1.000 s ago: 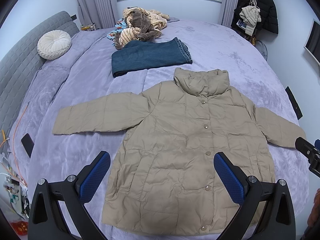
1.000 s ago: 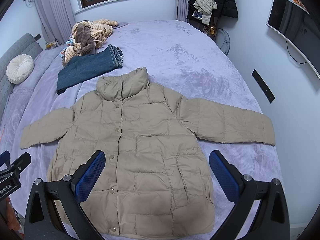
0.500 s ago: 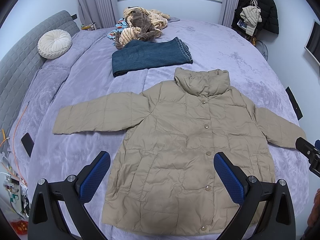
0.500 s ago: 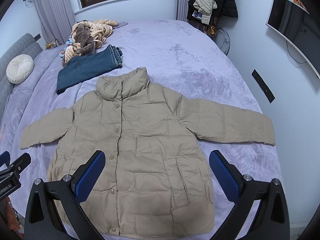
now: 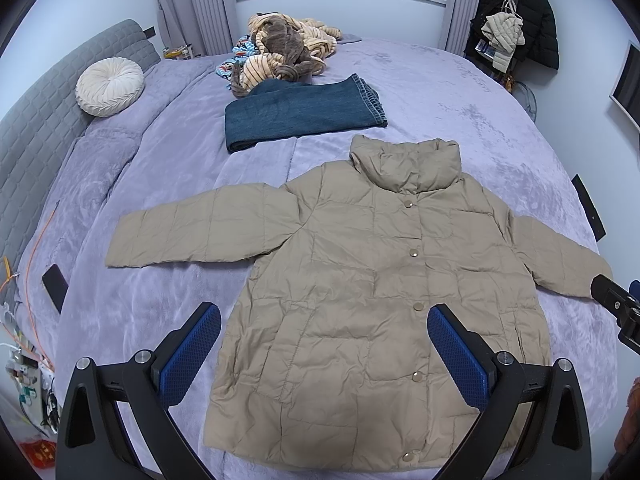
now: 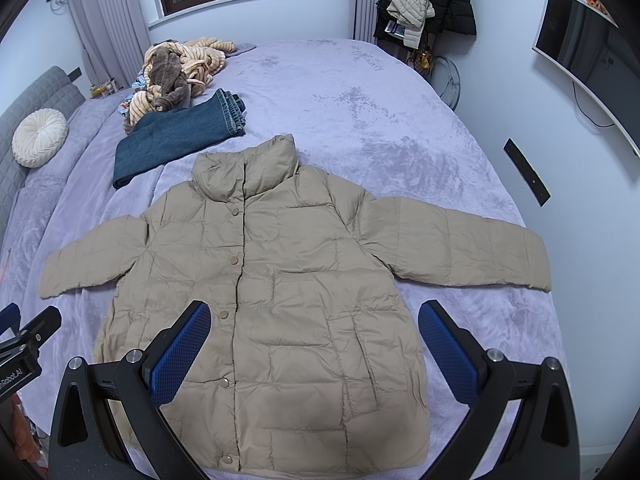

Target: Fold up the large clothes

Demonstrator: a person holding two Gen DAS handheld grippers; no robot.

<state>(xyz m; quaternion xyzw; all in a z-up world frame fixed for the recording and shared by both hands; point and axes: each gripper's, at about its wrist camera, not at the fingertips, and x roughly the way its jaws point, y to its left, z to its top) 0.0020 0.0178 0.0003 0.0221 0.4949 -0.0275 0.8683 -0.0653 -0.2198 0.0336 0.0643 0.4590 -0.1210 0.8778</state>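
The lavender bed (image 5: 460, 92) fills both views, and over the last second nothing on it shifts: the scene reads the same as a second ago, so this is a pause, not a move. Spread front-up across the near half of the bed lies the beige puffer jacket (image 5: 360, 288), buttoned shut, collar toward the window, hem toward the cameras, both sleeves stretched straight out to the sides, flat and unfolded. Beyond the collar sits a pair of folded blue jeans (image 5: 296, 110), apart from the jacket, and further back a heap of striped plush clothes (image 5: 280, 52) waits near the window. A round white cushion (image 5: 109, 86) rests by the grey headboard. Now the tools: the left claw (image 5: 324, 344) hovers above the jacket's lower left side, jaws spread wide, holding nothing; the right claw (image 6: 314, 342) hangs over the lower right side, equally released and empty. No fabric is pinched, no edge lifted. My read is that folding has not begun, and the holding pattern suggests lining up for a first grab, most likely a sleeve or side edge to bring inward.
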